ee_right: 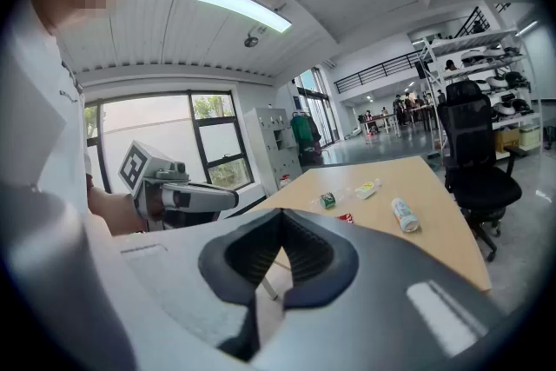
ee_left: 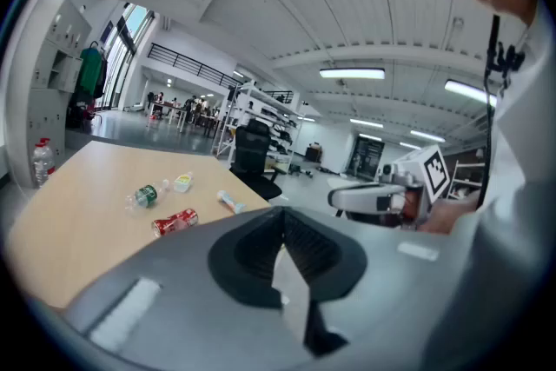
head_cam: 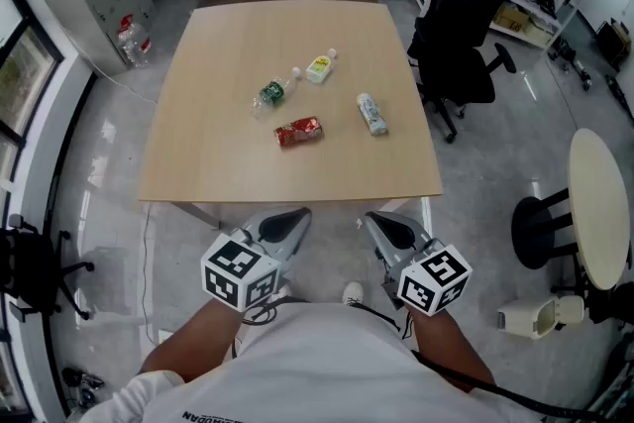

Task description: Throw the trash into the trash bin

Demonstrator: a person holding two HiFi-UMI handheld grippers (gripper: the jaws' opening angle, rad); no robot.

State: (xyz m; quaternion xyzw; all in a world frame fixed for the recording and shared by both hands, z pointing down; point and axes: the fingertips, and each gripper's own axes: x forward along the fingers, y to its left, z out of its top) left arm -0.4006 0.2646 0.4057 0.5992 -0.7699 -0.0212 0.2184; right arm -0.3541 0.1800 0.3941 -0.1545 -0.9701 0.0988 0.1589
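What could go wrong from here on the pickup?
1. The green-label bottle, yellow-label bottle and white bottle lie on their sides on the table; a nudge could roll one off.
2. The left gripper and right gripper are shut, short of the table; unopened, they would just push the can.

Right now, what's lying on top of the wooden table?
Four pieces of trash: a crushed red can, a green-labelled bottle, a yellow-labelled bottle and a white bottle. Nothing covers them; the tabletop hides whatever is beneath.

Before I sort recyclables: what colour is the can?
The can is red, clearest in head view.
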